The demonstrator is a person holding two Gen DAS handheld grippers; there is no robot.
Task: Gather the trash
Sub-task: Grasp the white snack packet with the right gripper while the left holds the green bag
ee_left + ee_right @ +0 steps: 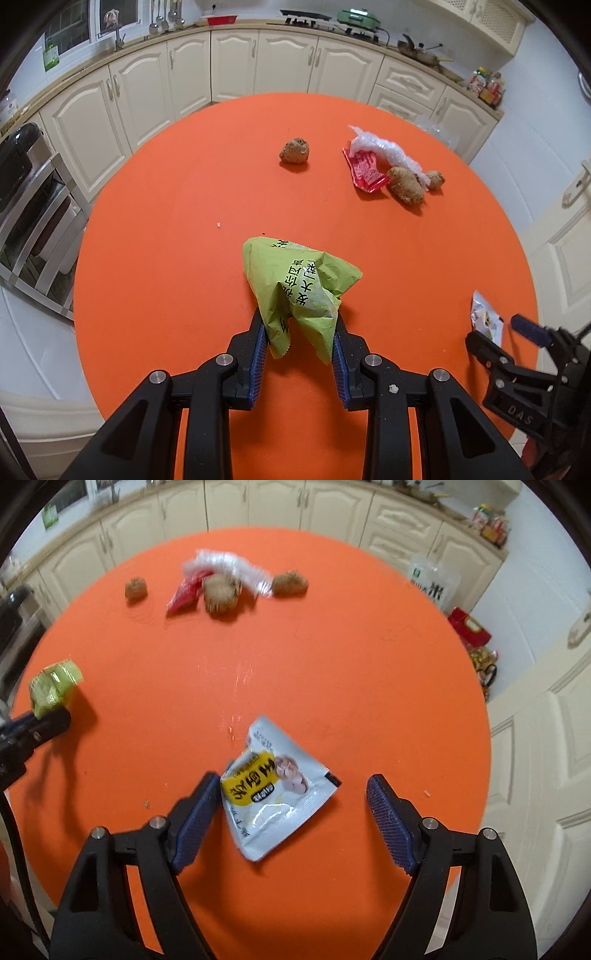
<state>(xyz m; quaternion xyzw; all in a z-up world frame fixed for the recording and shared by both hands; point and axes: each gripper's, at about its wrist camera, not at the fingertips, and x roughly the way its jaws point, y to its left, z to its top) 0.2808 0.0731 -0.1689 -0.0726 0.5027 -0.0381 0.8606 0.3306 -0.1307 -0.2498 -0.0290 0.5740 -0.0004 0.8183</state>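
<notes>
My left gripper (298, 326) is shut on a crumpled green wrapper (295, 284) and holds it above the round orange table (166, 258). The wrapper also shows at the left of the right wrist view (53, 686). My right gripper (295, 790) is open, its fingers on either side of a white and yellow packet (273, 786) lying flat on the table; the left finger is beside the packet's edge. That packet shows in the left wrist view (485, 317) next to the right gripper (517, 332). Far across lie a red wrapper (365, 170) and white plastic wrap (384, 149).
Three brown lumps lie on the far table: one alone (294, 150), two by the plastic wrap (406, 184) (436, 180). Cream kitchen cabinets (236, 66) curve behind the table. A metal rack (33, 221) stands left. Bags (469, 627) sit on the floor right, by a white door (543, 757).
</notes>
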